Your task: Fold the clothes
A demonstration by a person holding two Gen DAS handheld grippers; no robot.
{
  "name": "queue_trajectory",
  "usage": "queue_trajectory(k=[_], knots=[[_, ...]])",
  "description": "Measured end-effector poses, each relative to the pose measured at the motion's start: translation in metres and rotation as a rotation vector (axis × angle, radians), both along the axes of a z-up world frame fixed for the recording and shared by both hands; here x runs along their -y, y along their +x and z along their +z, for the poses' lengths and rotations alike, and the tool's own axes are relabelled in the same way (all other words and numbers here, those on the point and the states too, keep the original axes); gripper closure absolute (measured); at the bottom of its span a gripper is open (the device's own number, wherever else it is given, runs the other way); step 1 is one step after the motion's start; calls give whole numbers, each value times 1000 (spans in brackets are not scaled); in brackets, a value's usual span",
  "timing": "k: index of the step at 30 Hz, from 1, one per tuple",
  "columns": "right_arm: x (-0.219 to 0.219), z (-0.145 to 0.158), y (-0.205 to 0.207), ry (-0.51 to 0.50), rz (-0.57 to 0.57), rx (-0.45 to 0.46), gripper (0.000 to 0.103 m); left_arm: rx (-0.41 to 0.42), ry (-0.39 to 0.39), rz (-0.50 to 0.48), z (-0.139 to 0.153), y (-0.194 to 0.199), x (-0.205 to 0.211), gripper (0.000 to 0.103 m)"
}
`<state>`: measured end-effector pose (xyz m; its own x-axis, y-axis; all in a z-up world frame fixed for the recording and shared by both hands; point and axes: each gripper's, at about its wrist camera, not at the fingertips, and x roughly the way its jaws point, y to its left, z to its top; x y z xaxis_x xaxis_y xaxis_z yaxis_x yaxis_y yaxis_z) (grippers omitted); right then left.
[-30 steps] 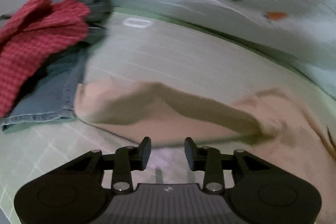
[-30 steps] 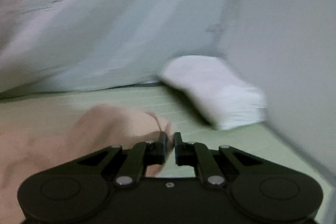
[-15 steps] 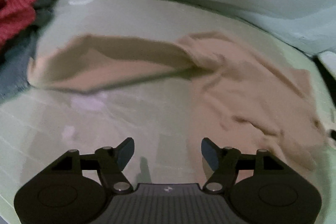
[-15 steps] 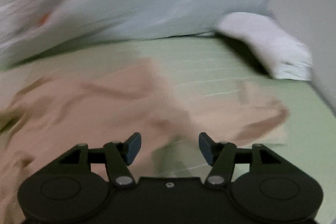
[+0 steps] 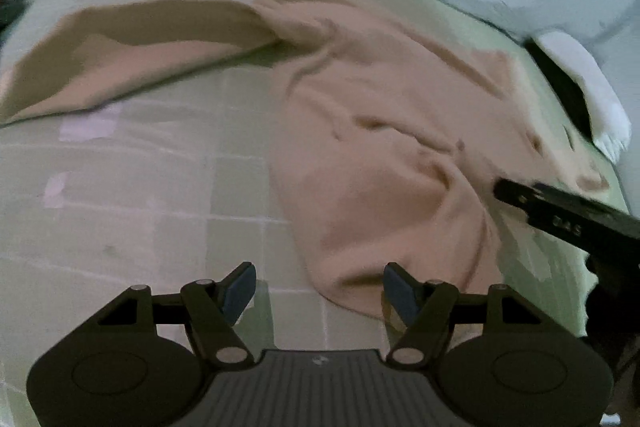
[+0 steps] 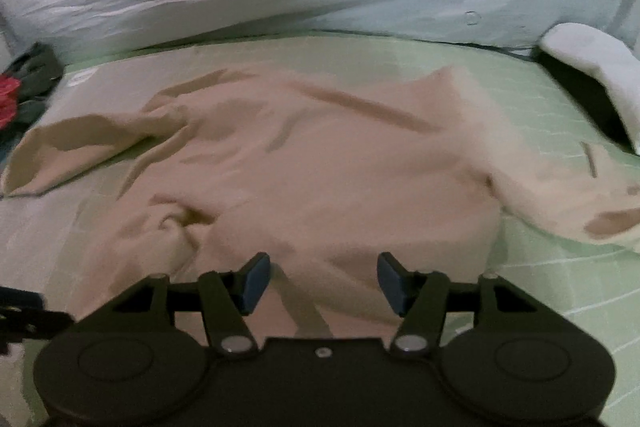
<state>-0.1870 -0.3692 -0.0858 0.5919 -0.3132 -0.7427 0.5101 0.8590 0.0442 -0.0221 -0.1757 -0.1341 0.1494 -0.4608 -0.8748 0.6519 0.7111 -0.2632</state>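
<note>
Blurring hides the fine detail, and the dark clothes pile [image 6: 28, 87] at the far left is cut off by the edge. Both grippers stand open and hold nothing. The left gripper [image 5: 320, 291] hangs over the beige garment's [image 5: 380, 131] near hem, the right gripper [image 6: 324, 283] above its middle. This garment [image 6: 320, 167] lies spread and wrinkled on the green checked sheet [image 5: 140, 187], sleeves out to both sides.

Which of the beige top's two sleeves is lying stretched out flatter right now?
The one on the picture's left of the beige top in the right wrist view: that long sleeve runs straight toward the red clothes. The other sleeve is bunched near the white pillow.
</note>
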Motion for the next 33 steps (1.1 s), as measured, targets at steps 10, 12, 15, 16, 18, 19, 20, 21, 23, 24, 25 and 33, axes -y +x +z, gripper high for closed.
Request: queue_trajectory(k=[10,12,15,16,18,19,20,21,23,24,25,33], knots=[[-4,-14,-9,2,73,-43,92,-7,-2,-20,-15,-5,14,97],[0,-8,-19,1,59,-13,99,-33,-28,16,-15,-1,8,98],[8,8,-44,-27,-2,33,100,-5,-45,80,-7,2,-3,98],[11,13,-54,-39,-28,47,100,16,-44,107,-2,4,-9,98],[21,22,-77,-69,-105,61,100,58,-38,164,8,9,-22,98],[25,23,-87,-66,-126,69,100,70,-42,198,13,13,-30,98],[28,24,-97,-63,-148,76,100,81,-47,233,18,17,-38,98],[32,26,-107,-60,-170,84,100,79,-58,252,21,20,-44,98],[38,28,-126,-53,-209,96,100,72,-68,282,24,23,-53,97],[38,25,-128,-41,-201,84,100,71,-60,283,22,22,-51,97],[35,20,-127,-30,-188,62,99,70,-52,282,21,21,-50,95],[40,24,-127,12,-222,104,66,10,-54,262,13,10,-51,63]])
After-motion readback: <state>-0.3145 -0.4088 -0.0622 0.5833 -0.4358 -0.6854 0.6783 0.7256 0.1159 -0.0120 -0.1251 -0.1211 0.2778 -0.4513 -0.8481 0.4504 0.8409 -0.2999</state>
